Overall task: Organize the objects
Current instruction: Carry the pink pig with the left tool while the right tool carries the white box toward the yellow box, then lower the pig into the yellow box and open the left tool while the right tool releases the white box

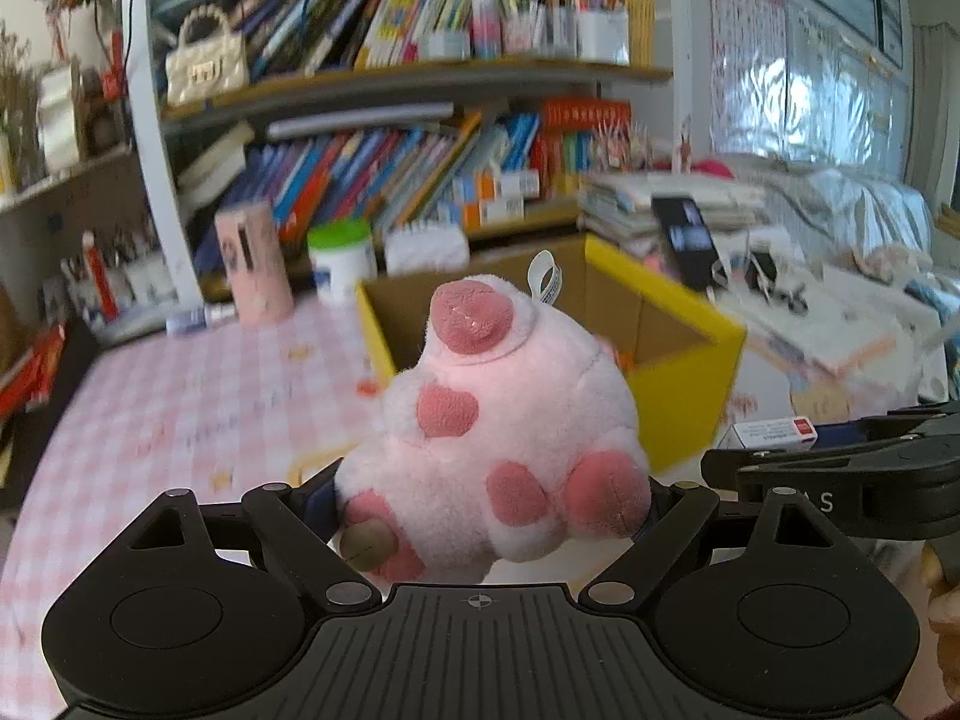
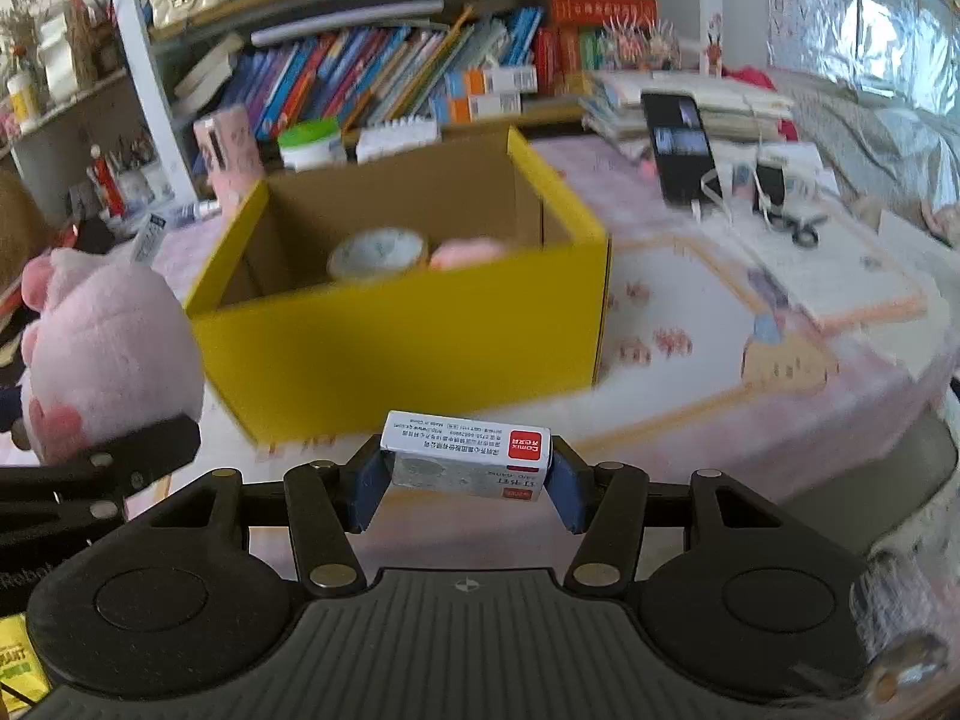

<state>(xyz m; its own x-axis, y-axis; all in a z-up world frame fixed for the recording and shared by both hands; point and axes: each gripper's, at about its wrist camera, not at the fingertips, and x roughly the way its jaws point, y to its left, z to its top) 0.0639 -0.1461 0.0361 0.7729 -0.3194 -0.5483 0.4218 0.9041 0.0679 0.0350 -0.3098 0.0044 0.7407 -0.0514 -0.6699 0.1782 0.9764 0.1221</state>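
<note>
We have the left gripper (image 1: 492,492) clamped on the pink plush (image 1: 498,432) and the right gripper (image 2: 467,474) clamped on the small white box (image 2: 467,450), both short of the yellow box (image 2: 408,348) at 12 o'clock; releasing early drops them on the table (image 1: 180,396).

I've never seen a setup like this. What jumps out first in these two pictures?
A fluffy pink plush toy with darker pink spots fills the left gripper, clamped between its fingers. Behind it on the checked tablecloth stands an open yellow box. The right gripper holds a small white staple box.
</note>
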